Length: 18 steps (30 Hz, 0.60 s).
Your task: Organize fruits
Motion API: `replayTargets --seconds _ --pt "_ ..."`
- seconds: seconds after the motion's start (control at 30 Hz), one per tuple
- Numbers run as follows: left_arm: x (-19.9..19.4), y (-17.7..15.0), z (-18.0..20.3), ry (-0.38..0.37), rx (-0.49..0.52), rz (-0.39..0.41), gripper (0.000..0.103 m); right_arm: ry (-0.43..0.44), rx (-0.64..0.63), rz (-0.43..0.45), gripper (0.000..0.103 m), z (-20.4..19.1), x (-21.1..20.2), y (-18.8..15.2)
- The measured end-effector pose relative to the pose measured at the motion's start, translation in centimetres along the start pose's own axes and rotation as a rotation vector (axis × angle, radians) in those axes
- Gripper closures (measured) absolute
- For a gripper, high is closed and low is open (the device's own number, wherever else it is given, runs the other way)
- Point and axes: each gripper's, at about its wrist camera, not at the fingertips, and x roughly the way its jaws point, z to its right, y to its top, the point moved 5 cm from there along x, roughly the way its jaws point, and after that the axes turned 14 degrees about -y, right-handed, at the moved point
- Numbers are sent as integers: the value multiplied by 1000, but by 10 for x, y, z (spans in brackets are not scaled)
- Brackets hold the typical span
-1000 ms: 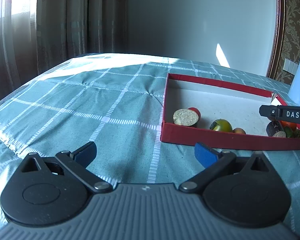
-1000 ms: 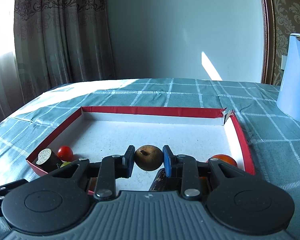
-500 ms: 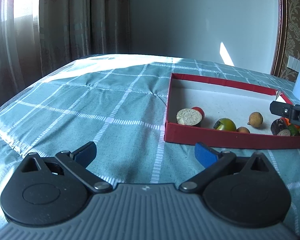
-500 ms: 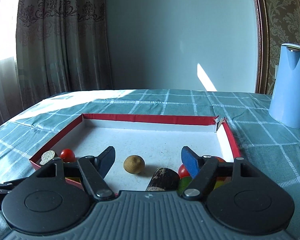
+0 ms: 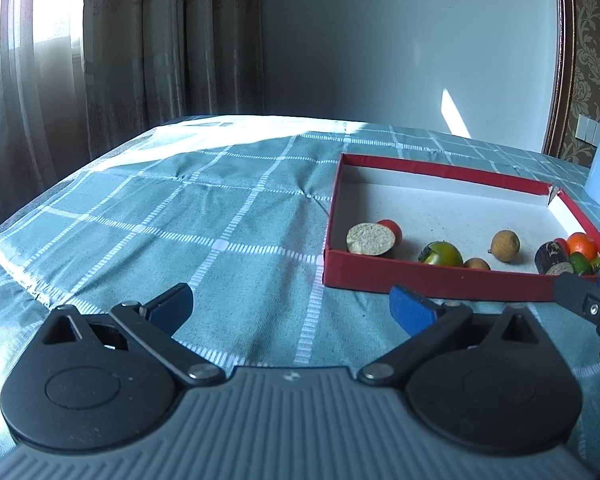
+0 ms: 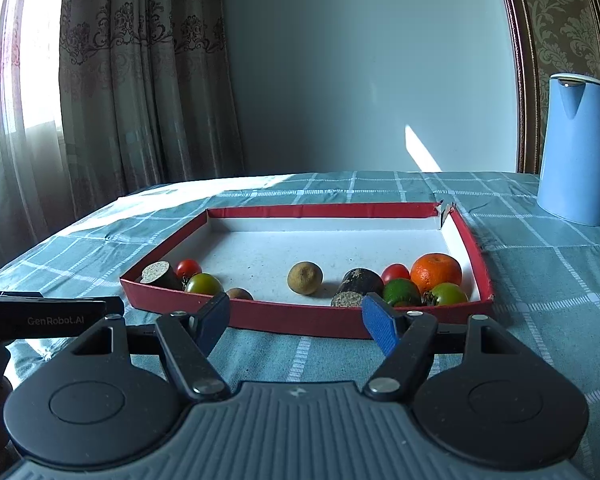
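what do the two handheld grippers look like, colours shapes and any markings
Both match: the left gripper and right gripper each have a ribbed grey body, two round black discs, black link arms with silver pivot pins, and jaws tipped with blue pads. A small logo sits on the grey body. From the right wrist view, the left gripper's black side reads GenRobot.AI. No cables or sleeves show.

One red tray [image 6: 478, 264] sits on the bench. In it lie two red cherry tomatoes [image 6: 188, 268], three green tomatoes [image 6: 204, 284], one orange [image 6: 436, 273], two brown longans [image 6: 305, 278], and two dark cut stalk pieces [image 6: 160, 276]. One blue jug [image 6: 574, 152] stands beside the tray.
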Motion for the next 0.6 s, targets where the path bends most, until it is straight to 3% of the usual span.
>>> replayTargets --seconds 0.23,0.6 --pt "-7 0 26 -67 43 11 0 -5 36 -10 30 11 -6 -4" --pt "-6 -2 44 -81 75 1 0 -15 74 -18 30 26 -9 -6"
